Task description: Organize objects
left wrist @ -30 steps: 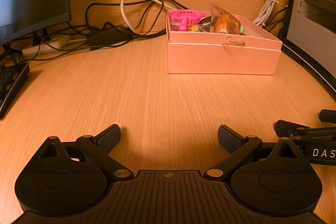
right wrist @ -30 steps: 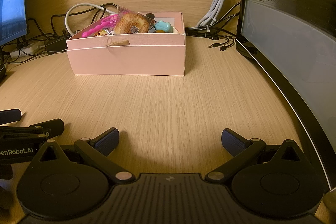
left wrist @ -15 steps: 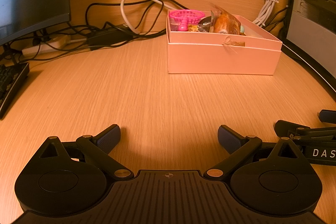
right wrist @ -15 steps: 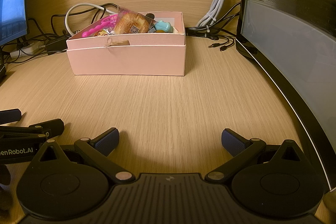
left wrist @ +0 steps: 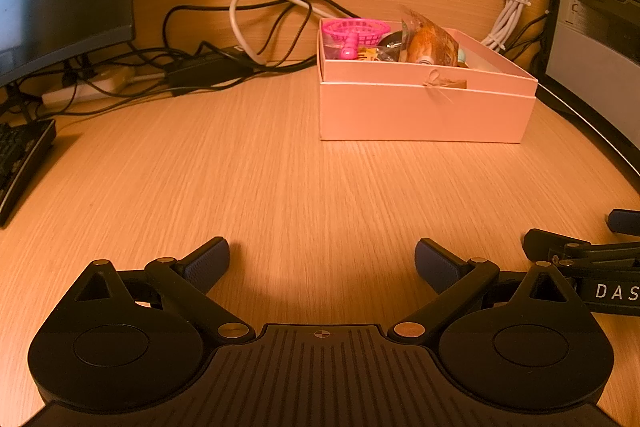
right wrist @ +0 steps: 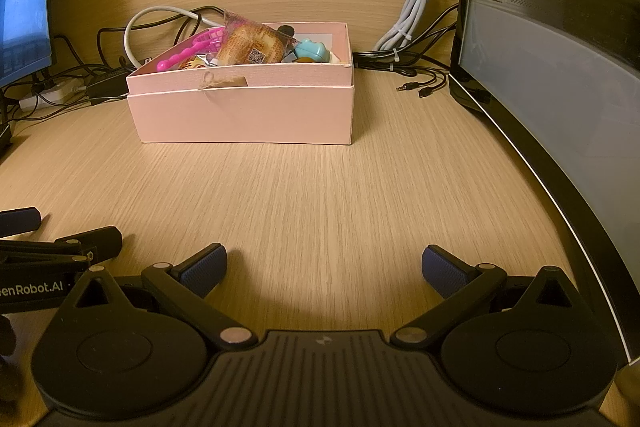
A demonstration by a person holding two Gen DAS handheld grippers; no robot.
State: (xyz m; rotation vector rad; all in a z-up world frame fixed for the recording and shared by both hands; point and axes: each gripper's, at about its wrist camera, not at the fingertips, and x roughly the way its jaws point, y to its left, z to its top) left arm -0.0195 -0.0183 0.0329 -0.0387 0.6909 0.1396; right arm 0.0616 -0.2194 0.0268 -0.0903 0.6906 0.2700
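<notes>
Crosswise ahead, the pink box (right wrist: 244,115) lies lengthwise, left to right.

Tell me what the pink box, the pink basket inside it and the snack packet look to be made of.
Pink box: likely matte cardboard, with flat walls, crisp folded edges and no shine.
Pink basket: seemingly moulded plastic, with a bright uniform colour and an open lattice.
Snack packet: probably clear glossy plastic film, crinkled, with printed contents showing through.

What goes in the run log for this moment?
left tool: open, empty | right tool: open, empty | box: filled, on desk
</notes>
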